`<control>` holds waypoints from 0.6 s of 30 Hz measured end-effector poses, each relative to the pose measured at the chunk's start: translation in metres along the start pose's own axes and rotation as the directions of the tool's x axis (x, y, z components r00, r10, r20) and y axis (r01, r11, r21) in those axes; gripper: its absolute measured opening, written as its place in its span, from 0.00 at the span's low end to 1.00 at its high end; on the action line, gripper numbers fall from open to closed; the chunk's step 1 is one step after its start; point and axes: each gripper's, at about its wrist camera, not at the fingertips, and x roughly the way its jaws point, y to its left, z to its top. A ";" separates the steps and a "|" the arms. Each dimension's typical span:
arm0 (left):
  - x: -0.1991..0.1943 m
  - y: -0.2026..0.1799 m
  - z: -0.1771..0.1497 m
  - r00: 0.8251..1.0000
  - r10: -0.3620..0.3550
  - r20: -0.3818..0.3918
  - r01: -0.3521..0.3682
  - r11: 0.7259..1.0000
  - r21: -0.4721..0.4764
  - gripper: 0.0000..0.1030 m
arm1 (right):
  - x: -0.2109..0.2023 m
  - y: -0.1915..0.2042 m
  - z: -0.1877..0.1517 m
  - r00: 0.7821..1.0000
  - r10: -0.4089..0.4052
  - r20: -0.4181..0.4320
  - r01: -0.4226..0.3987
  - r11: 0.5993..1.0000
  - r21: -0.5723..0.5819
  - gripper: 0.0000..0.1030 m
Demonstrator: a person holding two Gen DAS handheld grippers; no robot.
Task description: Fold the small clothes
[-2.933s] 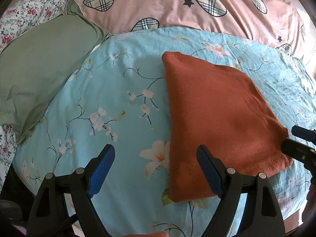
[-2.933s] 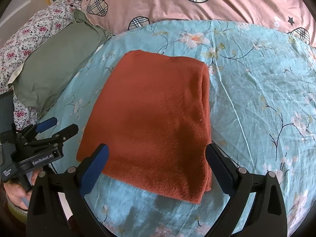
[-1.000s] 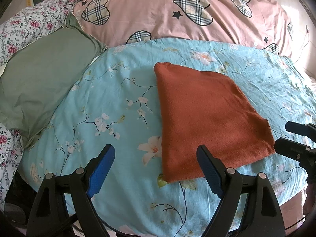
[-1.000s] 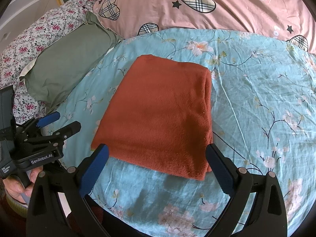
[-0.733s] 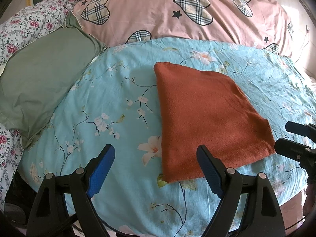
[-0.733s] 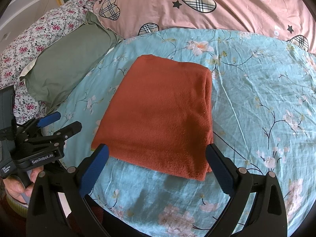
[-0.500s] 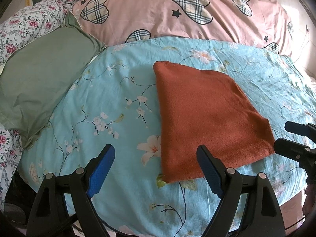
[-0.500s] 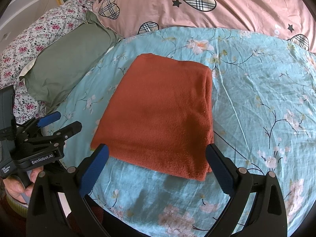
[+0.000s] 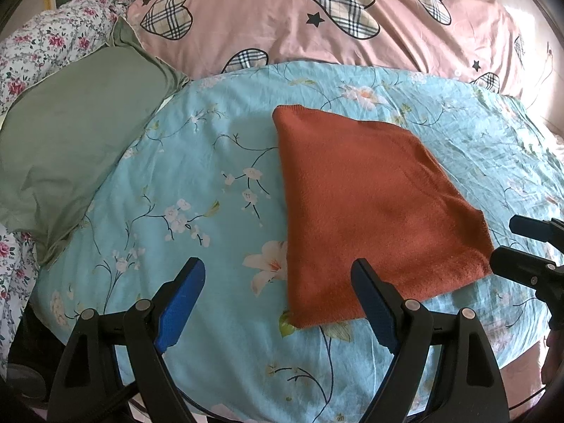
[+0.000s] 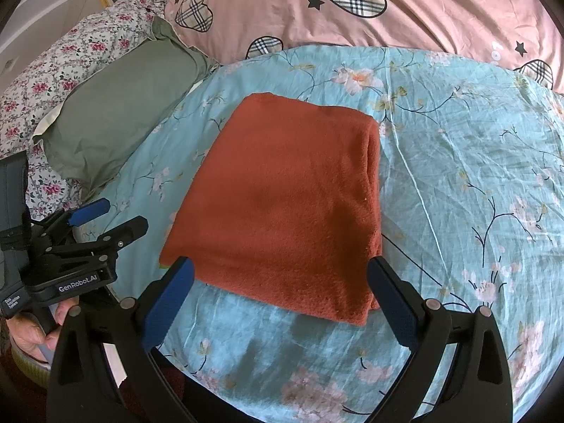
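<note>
A rust-orange knit garment (image 9: 366,204) lies folded into a flat rectangle on the light-blue floral bedsheet (image 9: 197,183); it also shows in the right wrist view (image 10: 289,204). My left gripper (image 9: 278,296) is open and empty, held above the sheet near the garment's near-left corner. My right gripper (image 10: 282,289) is open and empty, above the garment's near edge. Each gripper also shows in the other's view: the right one (image 9: 528,246) and the left one (image 10: 102,222), both open.
A sage-green pillow (image 9: 67,148) lies at the left. A pink duvet with plaid hearts (image 9: 317,21) is bunched along the back. A flowered white quilt (image 10: 63,60) lies at the far left. The bed's near edge drops off just below the grippers.
Both grippers pulled back and up from the folded garment since 2.9 s ago. Over the last second almost nothing has moved.
</note>
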 end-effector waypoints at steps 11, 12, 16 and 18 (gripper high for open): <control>0.002 -0.003 0.001 1.000 0.002 -0.003 -0.002 1.000 0.003 0.83 | 0.002 -0.005 0.002 1.000 0.001 0.000 -0.001 1.000 -0.002 0.95; 0.002 -0.003 0.001 1.000 0.002 -0.003 -0.002 1.000 0.004 0.83 | 0.002 -0.004 0.002 1.000 0.001 0.000 -0.001 1.000 -0.001 0.95; 0.003 -0.005 0.002 1.000 0.001 -0.002 -0.001 1.000 0.008 0.83 | 0.001 -0.004 0.003 1.000 -0.003 0.002 0.003 1.000 -0.006 0.95; 0.003 -0.006 0.003 1.000 0.001 -0.001 -0.001 1.000 0.010 0.83 | 0.000 -0.006 0.006 1.000 -0.005 0.004 0.005 1.000 -0.011 0.95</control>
